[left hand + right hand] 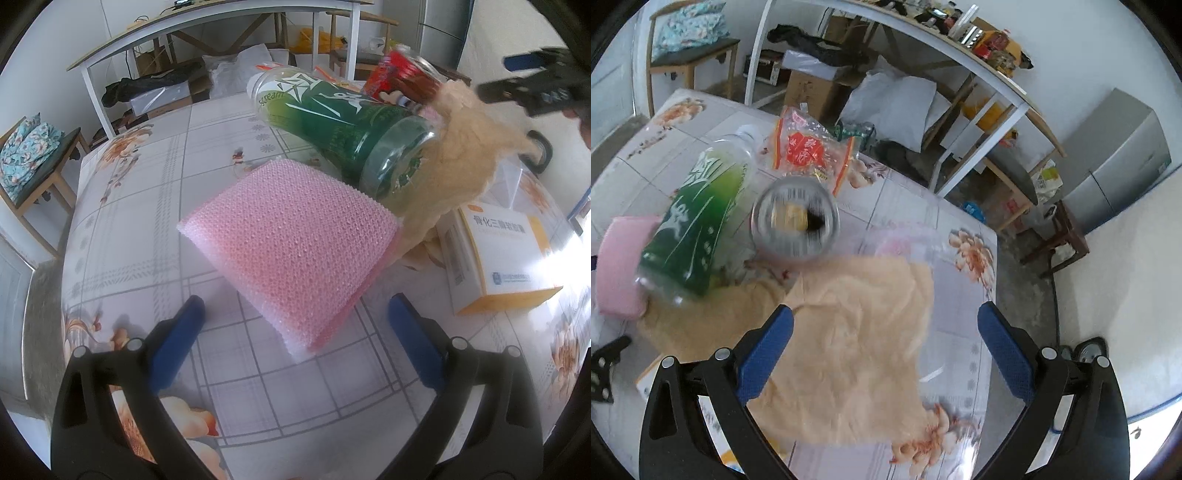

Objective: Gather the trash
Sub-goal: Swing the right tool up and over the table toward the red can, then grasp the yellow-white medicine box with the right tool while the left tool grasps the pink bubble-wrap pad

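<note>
Straight ahead of the left gripper, just past its spread and empty fingers, lay the pink bubble wrap on the table, folded flat, its long axis running away and to the right, with its near corner reaching between the fingertips. Beyond the pad a green bottle lay on its side, base toward the tool and cap away; it looked empty, though the label hid most of it. To the right of the pad sat a medicine box, closed, contents unseen.

Under the right gripper, likewise wide open and holding nothing, a beige paper sheet was spread out, one crumpled edge beside the left fingertip. Farther ahead stood a clear jar, blurred, with a snack bag behind it.

The left tool was plainly nearer the pad, the right nearer the paper.
</note>
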Demonstrator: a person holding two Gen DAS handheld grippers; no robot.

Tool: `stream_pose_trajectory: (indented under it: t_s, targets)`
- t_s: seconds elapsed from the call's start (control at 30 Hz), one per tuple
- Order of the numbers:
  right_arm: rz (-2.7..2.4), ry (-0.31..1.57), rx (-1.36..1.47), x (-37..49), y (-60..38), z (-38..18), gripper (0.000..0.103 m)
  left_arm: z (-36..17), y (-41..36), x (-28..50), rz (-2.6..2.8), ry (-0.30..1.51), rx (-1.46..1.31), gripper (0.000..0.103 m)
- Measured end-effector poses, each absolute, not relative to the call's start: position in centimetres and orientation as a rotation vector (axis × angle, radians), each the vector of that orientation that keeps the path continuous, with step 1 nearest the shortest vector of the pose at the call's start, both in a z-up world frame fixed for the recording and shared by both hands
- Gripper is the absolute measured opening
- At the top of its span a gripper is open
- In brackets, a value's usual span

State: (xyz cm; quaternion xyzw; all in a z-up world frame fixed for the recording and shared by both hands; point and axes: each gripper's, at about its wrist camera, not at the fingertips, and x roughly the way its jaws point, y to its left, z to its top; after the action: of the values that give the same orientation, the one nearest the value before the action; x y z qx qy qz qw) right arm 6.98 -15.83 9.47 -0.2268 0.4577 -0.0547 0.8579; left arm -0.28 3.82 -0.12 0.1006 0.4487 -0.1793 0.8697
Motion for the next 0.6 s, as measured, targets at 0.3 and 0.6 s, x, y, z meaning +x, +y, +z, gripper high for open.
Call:
stream_pose_trajectory:
  t_s: [0.3, 0.6]
  targets:
    - [-0.06, 0.947, -0.228, 2.6, -19.9, 10.2, 0.097, -0.1, 4.1, -0.6, -0.373, 0.942, 0.211, 0.096]
    - [0.067, 0.92, -0.136, -3.0, -17.9, 7.1, 0.097, 1.3, 6.6, -2.0, -0.34, 0.916, 0.153, 0.096]
